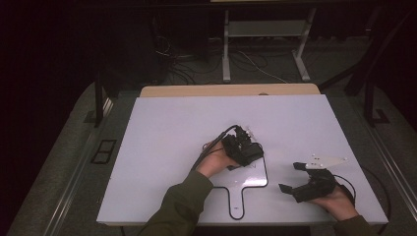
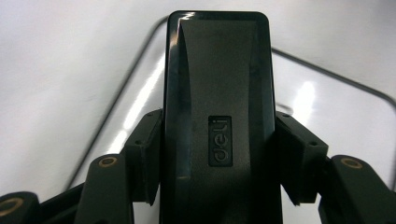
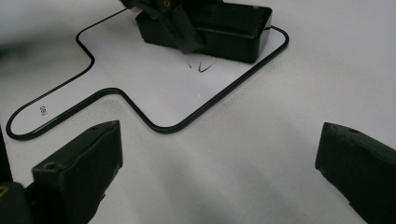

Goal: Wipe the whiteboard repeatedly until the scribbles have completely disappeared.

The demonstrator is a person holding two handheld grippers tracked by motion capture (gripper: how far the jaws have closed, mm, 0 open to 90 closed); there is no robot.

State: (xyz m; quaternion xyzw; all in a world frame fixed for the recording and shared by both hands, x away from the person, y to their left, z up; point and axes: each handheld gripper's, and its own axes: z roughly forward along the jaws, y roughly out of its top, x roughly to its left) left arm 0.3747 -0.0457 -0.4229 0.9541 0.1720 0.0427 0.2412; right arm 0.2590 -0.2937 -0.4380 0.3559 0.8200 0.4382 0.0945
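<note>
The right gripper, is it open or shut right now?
Open. The right gripper shows its two black jaws standing far apart with only bare white table between them, nothing gripped.

My white table [image 1: 167,147] stands on grey floor [image 1: 74,162]. Beyond it I see cables [image 1: 182,64] and a metal stand [image 1: 265,34].

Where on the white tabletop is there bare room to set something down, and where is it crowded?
The white tabletop is bare across its far half and down its left side, left of the left tool. It is crowded at the near middle, where that tool holds the black eraser on the small paddle-shaped whiteboard, and near right, where the open right tool rests.
</note>
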